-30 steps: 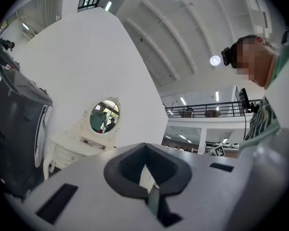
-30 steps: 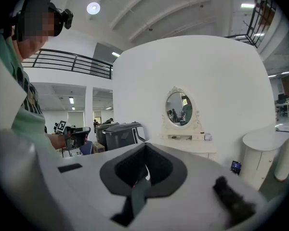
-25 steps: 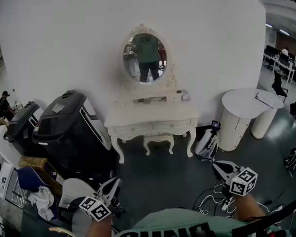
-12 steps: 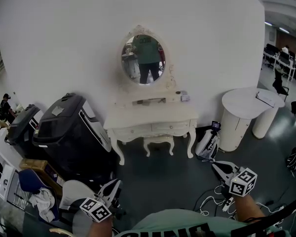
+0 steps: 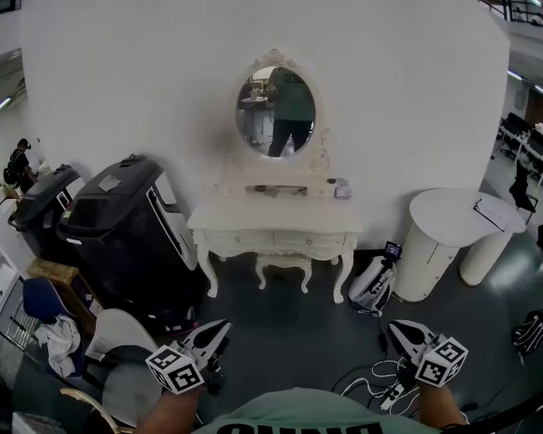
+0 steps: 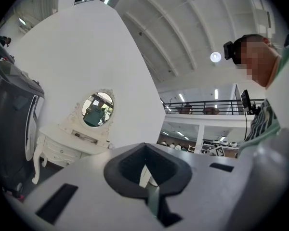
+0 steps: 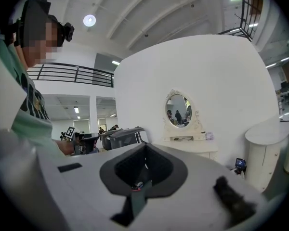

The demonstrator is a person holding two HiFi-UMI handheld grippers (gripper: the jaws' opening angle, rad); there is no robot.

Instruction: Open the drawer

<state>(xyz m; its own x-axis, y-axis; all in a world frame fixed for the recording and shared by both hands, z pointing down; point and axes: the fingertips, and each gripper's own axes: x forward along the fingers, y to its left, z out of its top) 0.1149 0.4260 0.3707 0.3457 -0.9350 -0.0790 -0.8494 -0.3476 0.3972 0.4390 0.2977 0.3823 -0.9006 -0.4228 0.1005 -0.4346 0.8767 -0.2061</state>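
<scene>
A white dressing table (image 5: 276,217) stands against the far wall under an oval mirror (image 5: 275,111). Its drawers (image 5: 277,240) are closed, side by side in the front. My left gripper (image 5: 217,331) is low in the head view, shut and empty, several steps short of the table. My right gripper (image 5: 396,327) is at the lower right, jaws together with nothing between them. The left gripper view shows the table (image 6: 62,146) far off to the left of the closed left gripper (image 6: 145,150). In the right gripper view the table (image 7: 188,146) lies beyond the right gripper (image 7: 144,150).
Two big black machines (image 5: 131,233) stand left of the table. White round stands (image 5: 452,220) are on its right. A small stool (image 5: 281,265) sits under the table. A bag (image 5: 373,283) and cables (image 5: 371,382) lie on the dark floor. A chair with cloth (image 5: 50,319) is near left.
The whole view has shifted: the dressing table now sits a little nearer and more to the middle. Both grippers have come along with it, level and still shut.
</scene>
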